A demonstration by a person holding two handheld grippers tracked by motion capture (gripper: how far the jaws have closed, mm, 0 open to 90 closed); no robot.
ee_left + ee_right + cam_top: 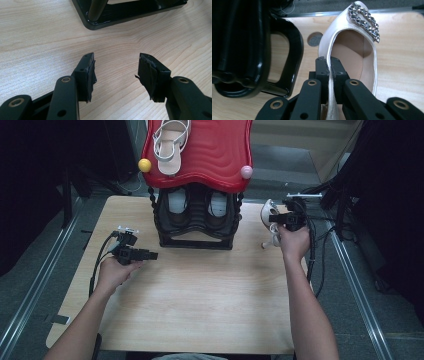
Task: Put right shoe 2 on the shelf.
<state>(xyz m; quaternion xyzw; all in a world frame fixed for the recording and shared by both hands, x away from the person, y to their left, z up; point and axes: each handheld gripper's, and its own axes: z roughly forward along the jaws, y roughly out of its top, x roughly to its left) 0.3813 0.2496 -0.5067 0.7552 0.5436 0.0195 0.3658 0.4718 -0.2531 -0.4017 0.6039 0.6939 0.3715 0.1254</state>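
Observation:
A white high-heeled shoe (352, 50) with a rhinestone buckle hangs just above the table at the right of the shoe rack. My right gripper (330, 65) is shut on its side wall, one jaw inside and one outside. From above, the white shoe (268, 212) shows to the right of the rack with the right gripper (278, 218) on it. My left gripper (152, 255) lies low over the table left of the rack's foot. In its own view the left gripper (116, 72) stands open over bare wood.
The black shoe rack (196, 220) with a red wavy top (215, 155) stands at the table's far middle. A white strappy sandal (171, 145) lies on the top; dark shoes sit on the lower shelf. The rack's base (120, 15) lies just ahead of the left jaws.

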